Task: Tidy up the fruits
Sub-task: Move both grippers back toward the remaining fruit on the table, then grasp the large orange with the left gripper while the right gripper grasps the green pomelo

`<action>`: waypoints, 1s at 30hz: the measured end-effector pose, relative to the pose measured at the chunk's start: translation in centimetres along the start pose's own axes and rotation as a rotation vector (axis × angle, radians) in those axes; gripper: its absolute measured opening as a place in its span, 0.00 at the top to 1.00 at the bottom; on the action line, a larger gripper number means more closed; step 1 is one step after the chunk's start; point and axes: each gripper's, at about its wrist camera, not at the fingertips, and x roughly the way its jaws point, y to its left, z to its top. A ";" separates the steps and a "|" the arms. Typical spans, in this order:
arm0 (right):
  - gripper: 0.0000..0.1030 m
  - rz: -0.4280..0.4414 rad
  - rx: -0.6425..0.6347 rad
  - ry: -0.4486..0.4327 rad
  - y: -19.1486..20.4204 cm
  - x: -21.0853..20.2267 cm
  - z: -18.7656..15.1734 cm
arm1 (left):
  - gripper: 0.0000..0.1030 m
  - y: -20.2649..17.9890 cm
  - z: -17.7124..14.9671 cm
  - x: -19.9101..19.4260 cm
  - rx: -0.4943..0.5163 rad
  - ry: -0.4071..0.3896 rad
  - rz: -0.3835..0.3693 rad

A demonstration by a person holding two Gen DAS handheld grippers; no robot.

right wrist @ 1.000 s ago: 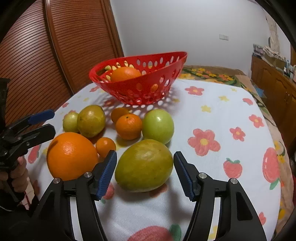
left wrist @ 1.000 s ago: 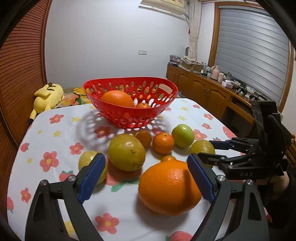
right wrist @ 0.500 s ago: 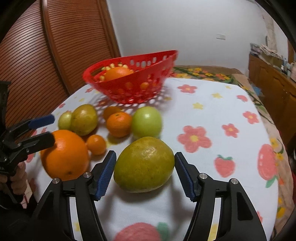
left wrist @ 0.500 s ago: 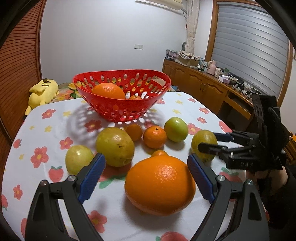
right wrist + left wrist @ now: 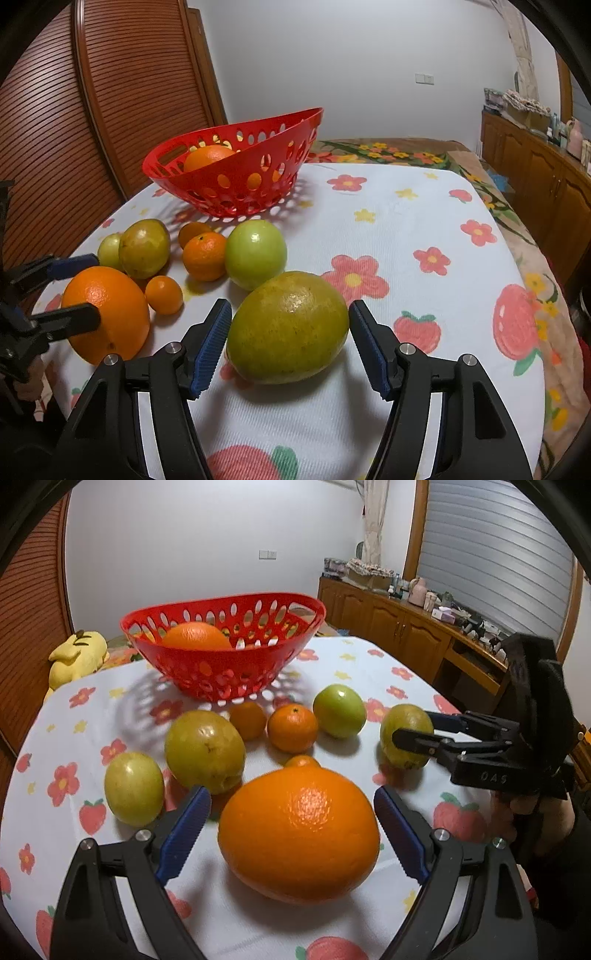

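- Straddling fruit is the step in hand, as I judge it: the left hand-held gripper (image 5: pixel 291 830) has its jaws apart on either side of the big orange (image 5: pixel 298 835), and the right hand-held gripper (image 5: pixel 290 345) has its jaws apart around the large green-yellow fruit (image 5: pixel 288 326). Gaps show at the pads, so neither is clamped.
- Both fruits sit on the table (image 5: pixel 424 221), at about 6 o'clock from the red basket (image 5: pixel 236 177), which already holds an orange (image 5: pixel 208 157).
- The green-yellow fruit is an oval; its long axis runs from 8 o'clock to 2 o'clock in the right wrist view, nearly across the jaws.
- The big orange is close to round, slightly wider than tall, with its knobbed end towards 12 o'clock.
- Next, I think, each gripper must close until the pads bite, then lift and carry towards the basket at 12 o'clock.
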 end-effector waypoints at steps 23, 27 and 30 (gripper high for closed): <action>0.33 0.008 0.017 0.005 -0.1 0.2 0.0 | 0.13 0.8 -1.3 1.4 -0.063 0.053 -0.094; 0.33 0.006 0.026 0.014 -0.2 0.3 0.0 | 0.14 1.0 -1.3 1.3 -0.069 0.053 -0.101; 0.33 0.005 0.027 0.015 -0.2 0.4 0.0 | 0.14 1.1 -1.3 1.3 -0.066 0.052 -0.102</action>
